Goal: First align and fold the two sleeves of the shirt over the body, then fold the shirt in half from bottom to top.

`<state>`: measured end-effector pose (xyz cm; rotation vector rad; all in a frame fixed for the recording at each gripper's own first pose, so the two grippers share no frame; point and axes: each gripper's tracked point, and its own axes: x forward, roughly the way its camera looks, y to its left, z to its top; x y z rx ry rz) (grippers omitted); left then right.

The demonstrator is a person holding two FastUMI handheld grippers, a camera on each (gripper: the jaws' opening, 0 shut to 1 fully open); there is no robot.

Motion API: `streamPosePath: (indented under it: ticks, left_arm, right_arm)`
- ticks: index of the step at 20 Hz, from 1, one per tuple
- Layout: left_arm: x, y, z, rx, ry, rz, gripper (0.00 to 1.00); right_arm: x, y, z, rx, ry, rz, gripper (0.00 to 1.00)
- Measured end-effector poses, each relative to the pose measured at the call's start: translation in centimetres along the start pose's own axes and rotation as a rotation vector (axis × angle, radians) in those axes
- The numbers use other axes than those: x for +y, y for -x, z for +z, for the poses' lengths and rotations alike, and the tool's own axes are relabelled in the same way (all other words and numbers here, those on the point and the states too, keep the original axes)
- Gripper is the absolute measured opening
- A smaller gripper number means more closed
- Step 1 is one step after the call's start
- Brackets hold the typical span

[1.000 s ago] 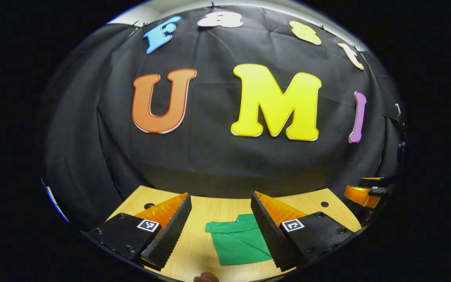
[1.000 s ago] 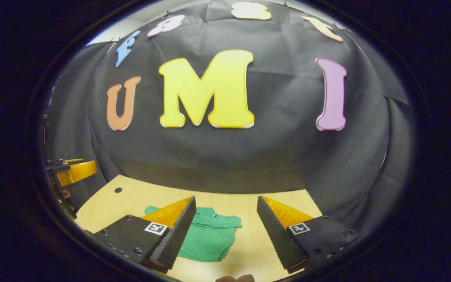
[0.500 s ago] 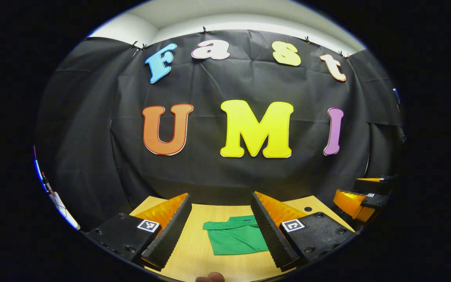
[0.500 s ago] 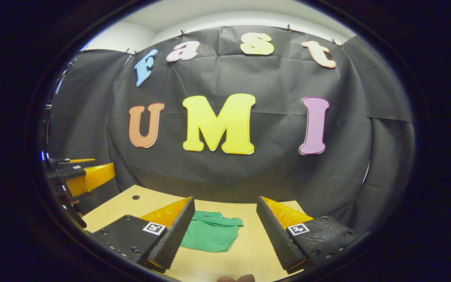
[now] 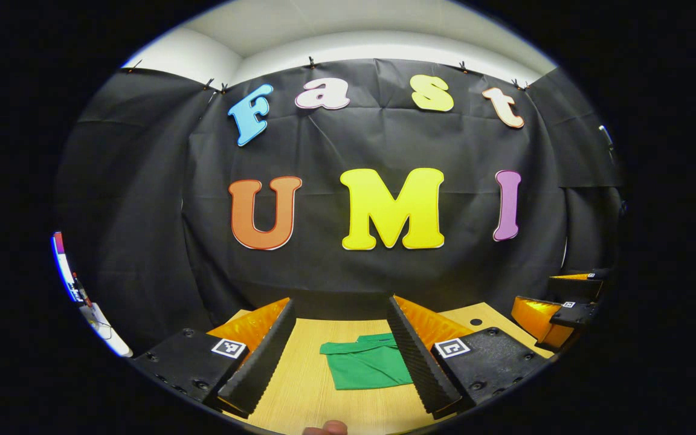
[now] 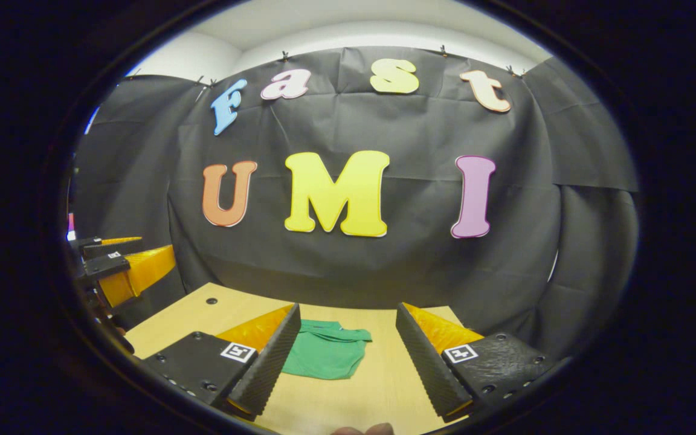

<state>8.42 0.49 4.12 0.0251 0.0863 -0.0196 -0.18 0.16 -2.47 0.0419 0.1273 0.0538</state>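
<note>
In the left gripper view, we see our left claw (image 5: 341, 356) held above a wooden counter (image 5: 299, 399), its two fingers spread wide with nothing between them. A green shirt (image 5: 365, 367) lies folded into a small flat rectangle on the counter, ahead of the claw and below it, apart from both fingers. It sits toward the right finger (image 5: 414, 356), whose tip covers the shirt's right edge in this view. At the far right edge the right claw (image 5: 556, 305) hangs above the counter's corner, well apart from the shirt.

In the right gripper view, our right claw (image 6: 348, 356) is also spread wide and empty above the counter (image 6: 384, 393). Here the shirt (image 6: 327, 357) lies ahead and toward the left finger (image 6: 266, 362), which hides its left edge. The collar end faces the black cloth wall (image 6: 384, 254). The left claw (image 6: 124, 269) shows at the far left edge, raised off the counter. A fingertip (image 6: 363, 430) peeks in at the bottom edge.
</note>
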Motion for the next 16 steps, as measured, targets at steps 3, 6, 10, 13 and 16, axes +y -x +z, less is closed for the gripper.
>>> streamPosePath:
  ticks: [3, 6, 10, 13, 16]
  left_arm:
    - [-0.5, 0.2, 0.5, -0.014, -0.010, -0.012, 0.98]
    - [-0.5, 0.3, 0.8, -0.023, -0.014, -0.012, 0.97]
    - [-0.7, 0.0, 0.6, -0.015, -0.008, -0.013, 0.97]
    - [-1.0, 0.0, 0.5, -0.006, 0.002, -0.019, 0.98]
    - [-1.5, -0.2, 0.5, -0.007, 0.000, -0.027, 0.98]
  right_arm:
    - [0.1, 0.0, 0.2, -0.005, 0.002, 0.002, 0.97]
    - [0.2, 0.2, 0.7, -0.016, 0.008, 0.003, 0.97]
    - [0.0, 0.2, 1.0, -0.028, 0.002, -0.003, 0.97]
    - [-0.1, 0.2, 0.9, -0.025, -0.001, -0.004, 0.97]
    - [-0.3, 0.1, 1.0, -0.022, -0.009, -0.006, 0.97]
